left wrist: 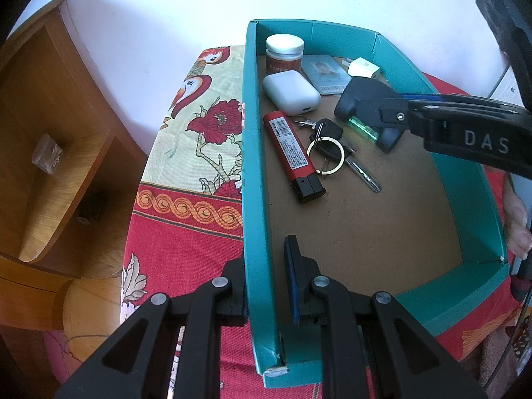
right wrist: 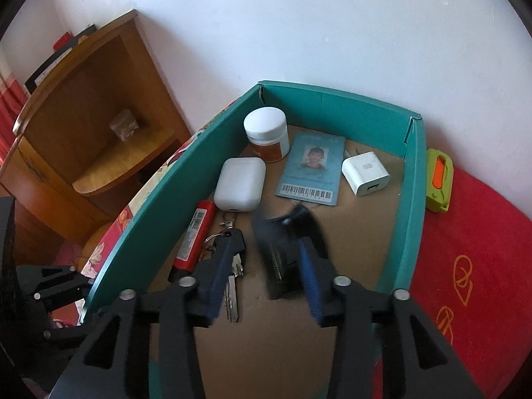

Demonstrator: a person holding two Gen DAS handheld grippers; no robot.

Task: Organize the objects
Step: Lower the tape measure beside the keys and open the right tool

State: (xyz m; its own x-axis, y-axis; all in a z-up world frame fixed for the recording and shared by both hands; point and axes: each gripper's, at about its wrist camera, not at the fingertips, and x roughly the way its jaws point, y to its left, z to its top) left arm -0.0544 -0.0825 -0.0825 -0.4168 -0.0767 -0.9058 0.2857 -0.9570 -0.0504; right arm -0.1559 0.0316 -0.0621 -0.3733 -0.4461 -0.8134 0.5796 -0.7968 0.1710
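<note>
A teal box [left wrist: 465, 193] holds a white-lidded jar [left wrist: 285, 50], a white earbud case [left wrist: 291, 91], a red lighter [left wrist: 292, 156], a bunch of keys [left wrist: 327, 149], an ID card [left wrist: 327, 73] and a white charger [left wrist: 364, 69]. My left gripper [left wrist: 264, 256] is shut on the box's left wall [left wrist: 251, 166] near its front corner. My right gripper [right wrist: 267, 242] is inside the box, jaws apart. Between them is a blurred dark object [right wrist: 282, 256], with a gap to the left finger. In the left wrist view it shows a green translucent part [left wrist: 360, 128].
A green and orange utility knife [right wrist: 439, 179] lies on the red cloth [right wrist: 465, 266] outside the box's right wall. A wooden shelf unit [left wrist: 50, 133] stands to the left, a white wall behind. A person's hand [left wrist: 517, 226] is at the right edge.
</note>
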